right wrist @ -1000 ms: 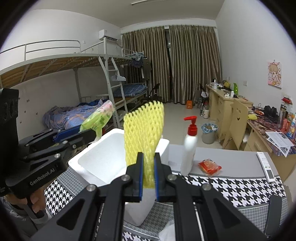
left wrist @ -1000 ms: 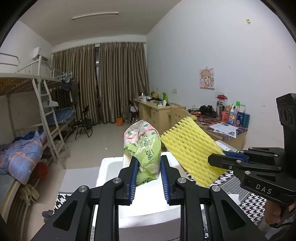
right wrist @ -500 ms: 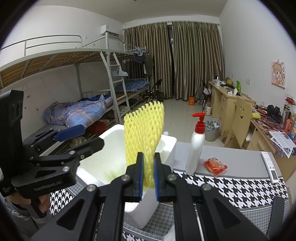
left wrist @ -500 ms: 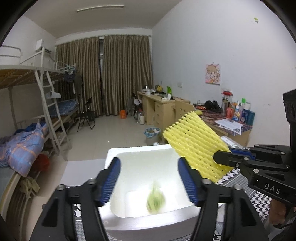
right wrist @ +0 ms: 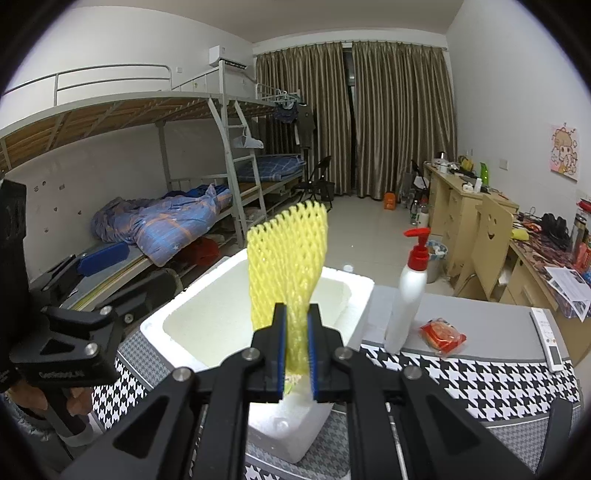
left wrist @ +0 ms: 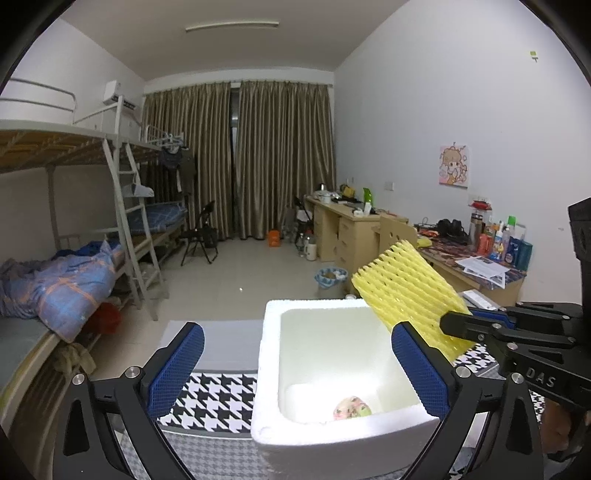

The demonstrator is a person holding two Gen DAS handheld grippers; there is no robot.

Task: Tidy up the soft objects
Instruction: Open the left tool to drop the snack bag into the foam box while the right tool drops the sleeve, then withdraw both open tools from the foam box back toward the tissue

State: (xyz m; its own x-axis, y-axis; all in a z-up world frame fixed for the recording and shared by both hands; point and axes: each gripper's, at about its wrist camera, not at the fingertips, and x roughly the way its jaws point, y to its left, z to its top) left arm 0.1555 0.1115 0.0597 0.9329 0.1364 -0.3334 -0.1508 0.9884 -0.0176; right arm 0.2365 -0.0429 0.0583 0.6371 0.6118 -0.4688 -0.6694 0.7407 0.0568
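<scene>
One yellow foam net (right wrist: 291, 254) gripped by right tool (right wrist: 295, 341), one bag (left wrist: 351, 407) in one foam box (left wrist: 332, 435); left tool (left wrist: 295, 369) opening, empty

- White walls (left wrist: 424, 122) and a white ceiling with one long tube light (left wrist: 232, 26).
- Floor-length brown curtains (left wrist: 255, 155) are drawn across the far end.
- A pale, glossy tiled floor (left wrist: 243, 273) runs down the middle.
- A metal bunk bed (right wrist: 155, 122) with a ladder stands along one wall; a blue checked quilt (right wrist: 159, 225) lies bunched on the lower bunk.
- An air-conditioning unit (left wrist: 114, 92) hangs high near the curtains.
- Light wooden desks (right wrist: 454, 206) line the opposite wall, their tops cluttered.
- A cartoon poster (left wrist: 453, 165) is stuck above them.
- A black folding chair (left wrist: 199, 236) stands by the curtains.
</scene>
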